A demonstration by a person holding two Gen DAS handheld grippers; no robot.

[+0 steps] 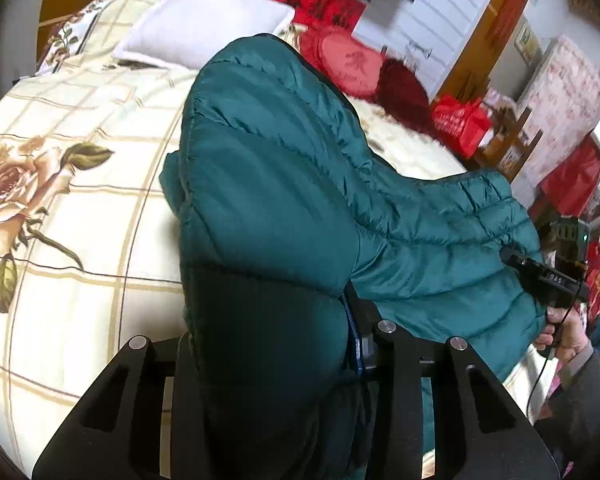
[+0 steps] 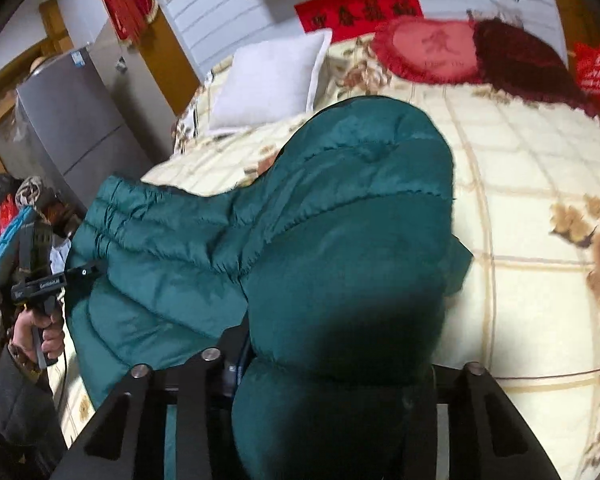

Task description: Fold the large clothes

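A flowered, checked bed (image 1: 80, 216) carries a teal puffer jacket (image 1: 284, 168) — plus white pillow (image 1: 204, 20), red cushions (image 1: 350, 62).

Big teal puffer jacket (image 1: 284, 184), quilted and shiny, is bunched up and lifted off the floral checked bed at its near edge. One puffy end flops toward the far pillows.

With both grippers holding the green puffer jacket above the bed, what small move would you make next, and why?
Probably carry both held parts forward over the jacket and lay them down. The left gripper and right gripper each pinch a quilted fold, lifted off the floral bedspread, the middle sagging between them.
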